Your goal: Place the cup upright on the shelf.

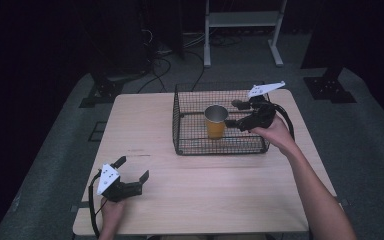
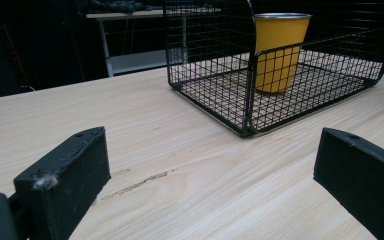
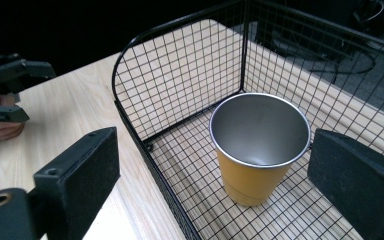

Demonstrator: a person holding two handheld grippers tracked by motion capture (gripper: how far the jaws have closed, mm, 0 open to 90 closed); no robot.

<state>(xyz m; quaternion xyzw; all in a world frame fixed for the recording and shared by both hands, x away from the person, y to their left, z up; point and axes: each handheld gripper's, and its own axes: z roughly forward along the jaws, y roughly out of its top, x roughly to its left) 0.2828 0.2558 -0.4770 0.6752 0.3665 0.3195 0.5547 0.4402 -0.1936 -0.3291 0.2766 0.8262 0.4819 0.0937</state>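
Looking down from the high view, my right gripper point(image 1: 239, 114) sits jaws apart just right of the cup point(image 1: 215, 121), upright mid-frame in the basket point(image 1: 180, 131); I judge a level, centred squeeze best. In the left gripper view my left gripper point(image 2: 207, 175) idles open over bare tabletop point(image 2: 170, 145). In the right gripper view, the wire wall crowds my right jaw.
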